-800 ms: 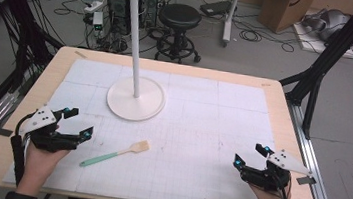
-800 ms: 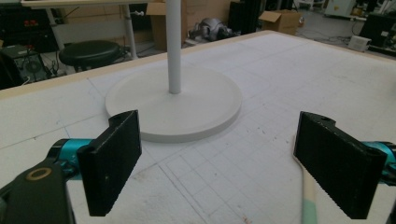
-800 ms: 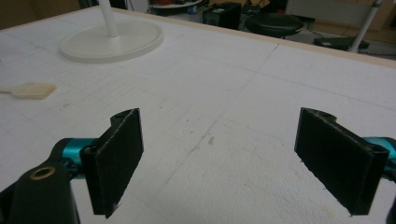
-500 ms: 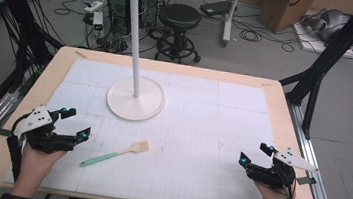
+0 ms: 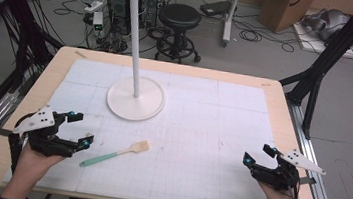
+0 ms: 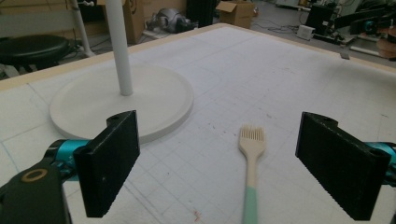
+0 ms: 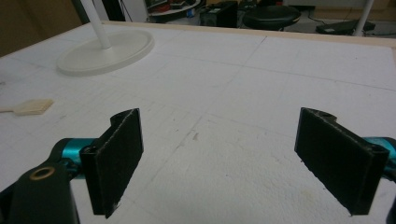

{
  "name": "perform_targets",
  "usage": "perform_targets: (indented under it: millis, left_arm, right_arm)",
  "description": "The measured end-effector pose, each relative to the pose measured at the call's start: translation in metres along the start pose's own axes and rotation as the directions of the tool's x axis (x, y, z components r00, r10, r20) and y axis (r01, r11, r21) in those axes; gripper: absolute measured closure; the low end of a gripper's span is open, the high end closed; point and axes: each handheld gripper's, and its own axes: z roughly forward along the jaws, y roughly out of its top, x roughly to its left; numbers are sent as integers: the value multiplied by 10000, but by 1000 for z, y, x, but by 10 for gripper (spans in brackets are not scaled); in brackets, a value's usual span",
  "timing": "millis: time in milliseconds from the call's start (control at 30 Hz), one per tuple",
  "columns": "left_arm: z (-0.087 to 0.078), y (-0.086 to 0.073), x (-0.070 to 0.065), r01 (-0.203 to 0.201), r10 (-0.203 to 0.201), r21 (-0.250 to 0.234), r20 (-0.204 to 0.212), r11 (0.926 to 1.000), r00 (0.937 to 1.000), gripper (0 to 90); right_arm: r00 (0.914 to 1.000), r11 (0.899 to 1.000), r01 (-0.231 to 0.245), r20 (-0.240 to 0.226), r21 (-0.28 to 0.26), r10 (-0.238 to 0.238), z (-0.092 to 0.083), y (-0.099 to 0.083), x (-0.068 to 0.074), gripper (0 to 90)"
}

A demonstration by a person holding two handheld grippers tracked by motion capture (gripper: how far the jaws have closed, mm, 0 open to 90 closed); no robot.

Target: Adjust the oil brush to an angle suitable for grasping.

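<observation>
A brush [image 5: 114, 154] with a teal handle and a cream head lies flat on the white grid mat, left of centre. My left gripper [image 5: 84, 129] rests just left of it, open, its jaws pointing toward the brush. In the left gripper view the brush [image 6: 252, 154] lies on the mat ahead, between the wide-apart jaws of the left gripper [image 6: 229, 168], untouched. My right gripper [image 5: 257, 154] sits near the table's front right corner, open with nothing in it. In the right gripper view the right gripper [image 7: 229, 163] faces bare mat, with the brush head [image 7: 32, 106] far off to the left.
A white stand with a round base [image 5: 135, 106], a tall pole [image 5: 136, 39] and hooks on top rises at the mat's back centre. The wooden table rim [image 5: 284, 112] frames the mat. Beyond are a black stool [image 5: 180, 17], cables and boxes on the floor.
The right gripper has edged a little toward the table's right edge. The left gripper and the brush have stayed put.
</observation>
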Motion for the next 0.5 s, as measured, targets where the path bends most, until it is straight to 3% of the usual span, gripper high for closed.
perform_targets:
  millis: [200,367,400,500]
  left_arm:
    - [14,-4,-3,-40,29,698,151,9976,9999,147]
    - [21,-8,-7,-228,217,957,134,9951,9997,147]
    - [24,-11,-8,-214,221,967,-64,9951,9997,148]
    - [28,-17,-9,-173,185,1054,-108,9943,9998,149]
  right_arm:
    - [9994,9995,319,-126,68,-318,5,2,6,143]
    - [9981,9982,569,-262,184,-564,8,1,10,143]
    - [9974,9973,684,-227,273,-677,9,-1,11,143]
    - [9968,9967,764,-236,263,-758,9,-3,11,144]
